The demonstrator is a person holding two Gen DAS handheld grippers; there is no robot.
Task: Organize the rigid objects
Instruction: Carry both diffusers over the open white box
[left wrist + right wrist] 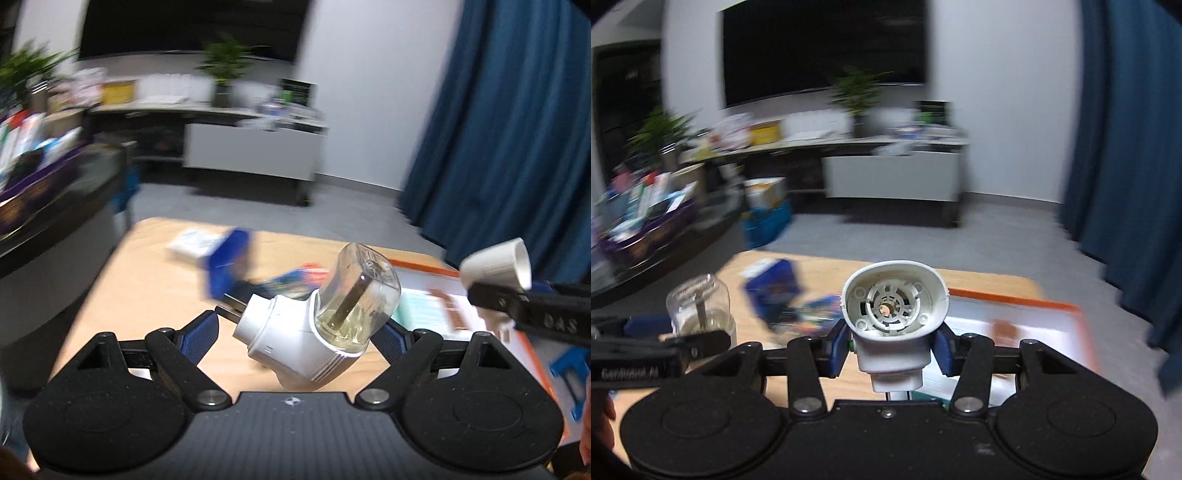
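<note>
Left wrist view: left gripper (295, 328) is clamped on a plug-in liquid vaporizer (295, 339), jaws wide but both blue pads (201, 336) pressing its sides; white body lies tilted between them, two metal prongs pointing up-left, clear bottle (356, 299) w/ yellowish liquid and a wick pointing up-right. It's held above the wooden table (129, 291), not touching it. Table's near-left edge curves off toward a dark counter w/ a purple box (22, 192); far edge ends at grey floor, w/ a white cabinet (251, 151) and plants well beyond. On the table past the vaporizer: a blue box (229, 262), blurred, a pale flat box behind it, colourful packets between, all near the far-left corner. An orange-rimmed tray (424, 267) takes up the right side, close to the right edge; blue curtain (517, 129) hangs just beyond that edge. Right gripper (517, 306) comes in from the right, well above the tray, carrying a white part. Right wrist view: right gripper (892, 350) is clamped on a white vaporizer housing (894, 317), no bottle in it; pads grip its narrow neck, open oval socket faces the camera, showing inner ribs. Housing is held above the table, near the tray's left rim (1008, 299). Left gripper's finger (657, 350) and the bottle sit at lower left, apart from the housing. Bare wood shows mainly on the table's near-left part & between the grippers; background blurred.
</note>
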